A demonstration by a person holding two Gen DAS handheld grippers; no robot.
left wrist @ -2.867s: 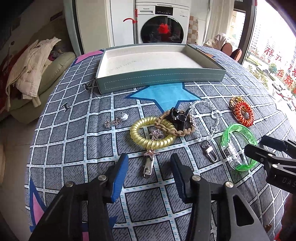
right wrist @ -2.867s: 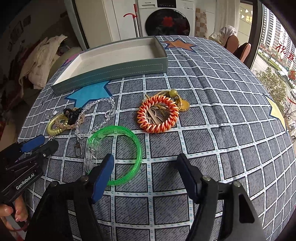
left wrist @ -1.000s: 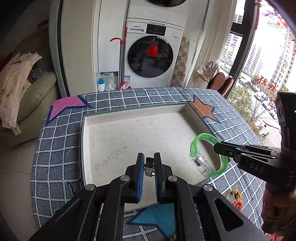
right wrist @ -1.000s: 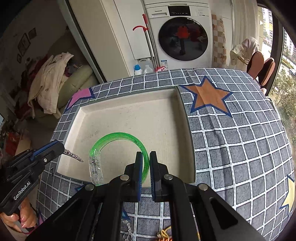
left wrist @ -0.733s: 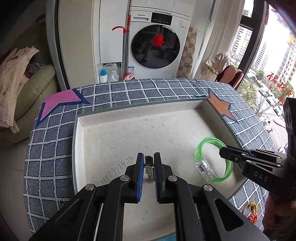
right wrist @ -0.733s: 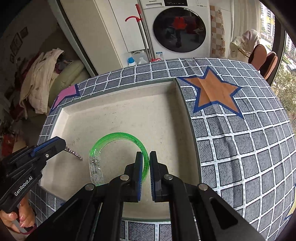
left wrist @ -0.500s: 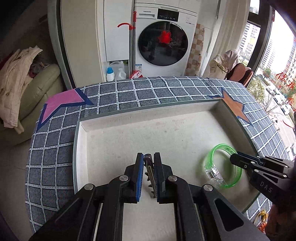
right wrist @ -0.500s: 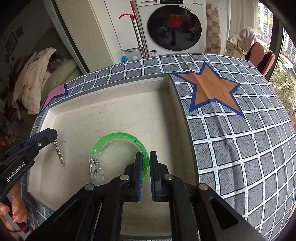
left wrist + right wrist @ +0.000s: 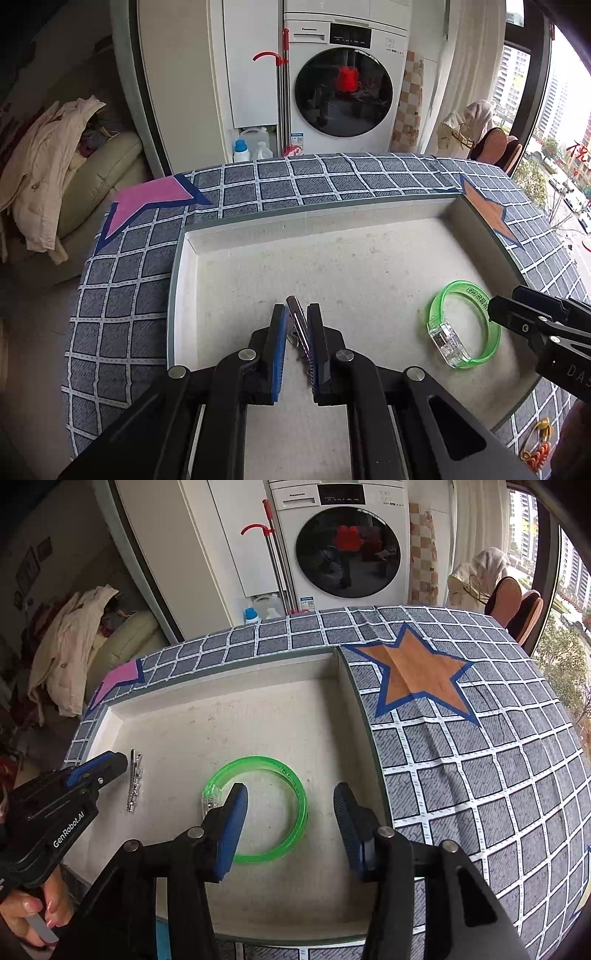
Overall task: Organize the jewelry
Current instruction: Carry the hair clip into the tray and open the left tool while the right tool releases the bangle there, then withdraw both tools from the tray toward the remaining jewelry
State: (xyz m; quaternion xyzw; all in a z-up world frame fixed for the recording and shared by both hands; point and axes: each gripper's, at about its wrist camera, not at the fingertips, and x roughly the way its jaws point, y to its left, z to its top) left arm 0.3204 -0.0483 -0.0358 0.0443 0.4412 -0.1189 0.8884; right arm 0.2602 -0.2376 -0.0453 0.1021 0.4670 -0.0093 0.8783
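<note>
Seen from the left wrist, the left hand-held gripper (image 9: 297, 334) hangs low over a shallow grey-green tray (image 9: 177, 258) on the checked tabletop (image 9: 122, 280). A silver hair clip (image 9: 300, 330) stands between its blue pads, which have parted slightly; whether they still pinch the clip cannot be told from here. A green bangle (image 9: 463, 325) lies on the tray's pale floor toward the right wall, just beside the tip of the right hand-held gripper (image 9: 517, 314); bare floor stretches ahead to the far wall. An orange coil bracelet (image 9: 539, 452) sits outside the tray at the lower right. From the right wrist, the right hand-held gripper (image 9: 290, 812) is spread wide and released, its fingers straddling the near right arc of the green bangle (image 9: 258, 808), which rests flat on the tray (image 9: 354, 701) floor near the right wall. The hair clip (image 9: 135, 781) appears to lie on the floor near the left wall, at the tip of the left hand-held gripper (image 9: 110, 764). Beyond the tabletop stands a washing machine (image 9: 347, 539).
</note>
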